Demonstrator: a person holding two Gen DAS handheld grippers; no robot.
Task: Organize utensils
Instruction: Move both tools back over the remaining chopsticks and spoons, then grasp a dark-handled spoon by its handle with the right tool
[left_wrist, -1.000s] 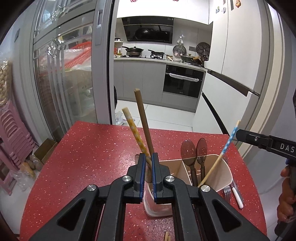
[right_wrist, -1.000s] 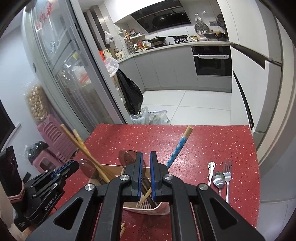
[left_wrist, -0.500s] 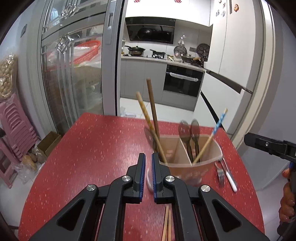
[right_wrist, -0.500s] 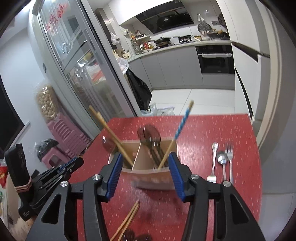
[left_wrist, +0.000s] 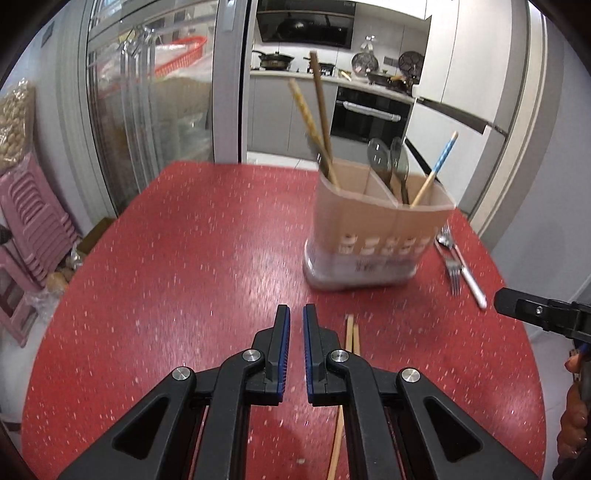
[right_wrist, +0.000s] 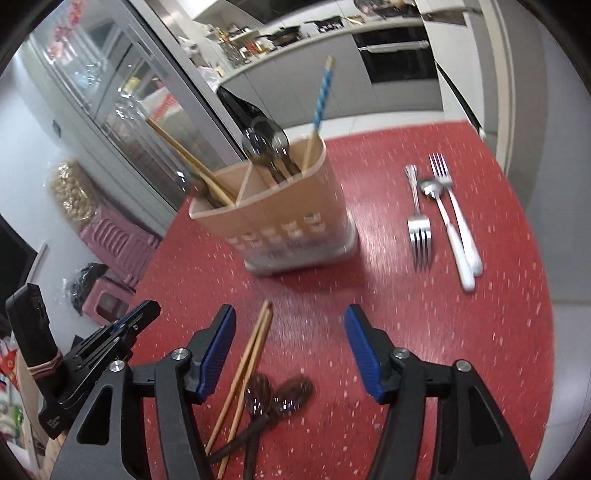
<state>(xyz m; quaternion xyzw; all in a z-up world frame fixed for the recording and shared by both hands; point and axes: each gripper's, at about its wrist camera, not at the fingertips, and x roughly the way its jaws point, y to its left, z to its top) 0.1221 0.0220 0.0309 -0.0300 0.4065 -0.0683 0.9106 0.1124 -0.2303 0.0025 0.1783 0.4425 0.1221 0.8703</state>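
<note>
Chopsticks (right_wrist: 245, 365) lie on red surface (right_wrist: 461, 350) between right tongs (right_wrist: 290, 350), which have just been opening, nothing gripped; two dark spoons (right_wrist: 275, 400) beside them. Left tongs (left_wrist: 294, 325) clenched, empty. Beyond: divided utensil holder (right_wrist: 280, 221); forks (right_wrist: 419, 221) far right.

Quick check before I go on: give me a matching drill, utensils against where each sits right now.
Things:
1. blue-patterned chopstick
2. plain wooden chopstick pair
3. white-handled fork
4. dark spoons lying flat

Places:
A. on the red table, right of the holder
B. standing in the holder
C. on the table between the right gripper fingers
D. on the table just right of the chopstick pair

Pairs: 1-B, 2-C, 3-A, 4-D
</note>
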